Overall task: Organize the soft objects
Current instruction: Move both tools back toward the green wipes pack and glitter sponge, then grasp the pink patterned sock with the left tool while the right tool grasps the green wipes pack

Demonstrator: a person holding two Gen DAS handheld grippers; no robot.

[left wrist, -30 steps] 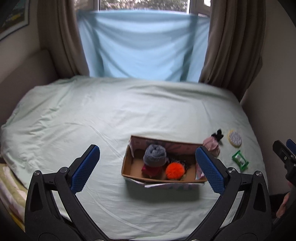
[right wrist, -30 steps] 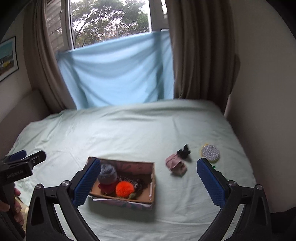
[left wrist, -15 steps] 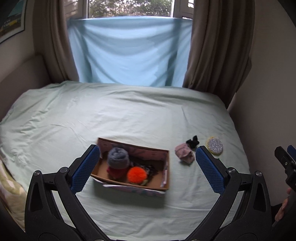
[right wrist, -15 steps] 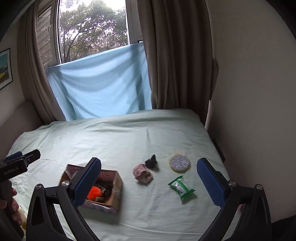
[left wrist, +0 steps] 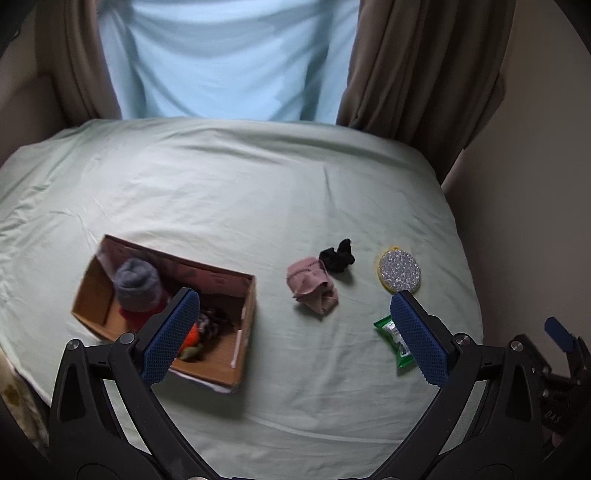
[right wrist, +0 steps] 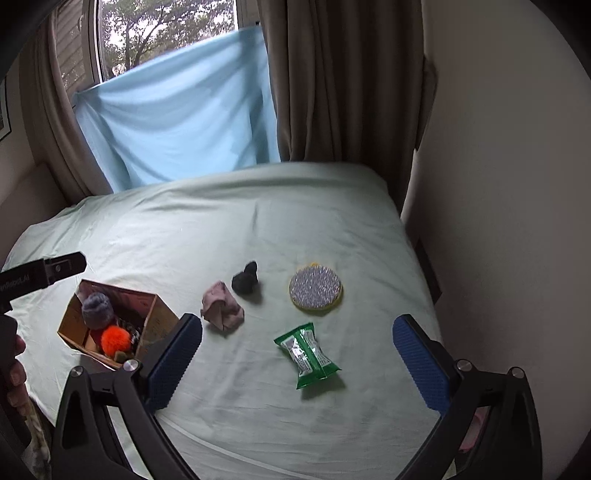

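Both of your grippers hang above the near edge of the bed [left wrist: 236, 192], each spread wide with nothing between its pads. Your left gripper [left wrist: 295, 334] frames the bare sheet between the box [left wrist: 242, 354] and the packet [left wrist: 393, 336]; your right gripper [right wrist: 297, 356] has the packet [right wrist: 306, 354] lying flat on the sheet between its fingers, untouched.

The box sits toward the bed's near left edge. In it you have a grey roll [left wrist: 137, 282] on something red, an orange pom-pom [right wrist: 115, 339] and a dark patterned piece. From your left camera the left pad covers most of the pom-pom, but you see down to the box floor; from your right camera the pom-pom [right wrist: 115, 339] shows whole while the near wall hides the floor.

Well right of the box, a crumpled pink cloth [left wrist: 312, 286] lies on the sheet with a black scrunchie [left wrist: 337, 255] touching its far right corner. The right view puts a narrow gap between the cloth [right wrist: 221, 305] and the scrunchie [right wrist: 245, 279], so you cannot be sure which. A round silver pad [left wrist: 400, 271] with a yellow rim lies toward the right edge, apart from both. Only your right camera takes in the window [right wrist: 162, 29] above the blue sheet [right wrist: 177, 110].
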